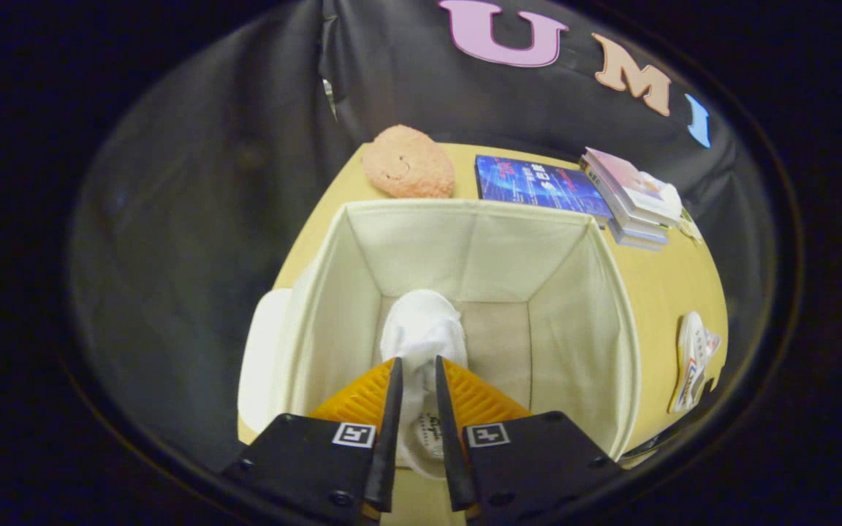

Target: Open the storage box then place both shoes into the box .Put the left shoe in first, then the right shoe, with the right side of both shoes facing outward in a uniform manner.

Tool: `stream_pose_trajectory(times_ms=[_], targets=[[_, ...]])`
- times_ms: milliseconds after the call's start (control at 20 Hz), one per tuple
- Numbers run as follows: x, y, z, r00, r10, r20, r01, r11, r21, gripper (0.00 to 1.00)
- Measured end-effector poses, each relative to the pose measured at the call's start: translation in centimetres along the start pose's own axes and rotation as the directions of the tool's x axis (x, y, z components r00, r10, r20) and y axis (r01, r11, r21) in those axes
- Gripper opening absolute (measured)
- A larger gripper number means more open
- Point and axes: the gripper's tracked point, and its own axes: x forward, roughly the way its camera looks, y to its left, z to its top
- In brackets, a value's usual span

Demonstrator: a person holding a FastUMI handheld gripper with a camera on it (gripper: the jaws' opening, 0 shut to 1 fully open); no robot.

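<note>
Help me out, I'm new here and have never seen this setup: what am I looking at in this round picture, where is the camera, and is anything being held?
The camera rides on hand-held tongs that a person carries, looking forward along the two fingers. They are closed on a white shoe, held inside an open cream fabric storage box with its toe pointing down toward the box floor. The box stands on a yellow table. Its lid seems to lie beside it. A second shoe lies on the table on the other side. Beyond the box are a pink smiley plush, a blue book and a small stack of books.
</note>
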Motion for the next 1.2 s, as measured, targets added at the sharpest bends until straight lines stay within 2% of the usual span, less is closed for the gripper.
stream_pose_trajectory(times_ms=[200,600,850,1000,1200], targets=[[-2.9,-1.1,1.5,0.997,0.050,0.056,-0.052,0.998,0.031,0.99],[-10.3,-10.6,5.2,0.975,-0.010,0.223,0.001,0.999,0.040,1.00],[-11.5,-19.5,4.1,0.968,-0.100,0.230,0.090,0.995,0.054,1.00],[-11.3,-26.7,2.0,0.963,-0.197,0.185,0.186,0.980,0.074,1.00],[-11.2,-36.4,-1.6,0.933,-0.348,0.091,0.340,0.936,0.092,1.00]])
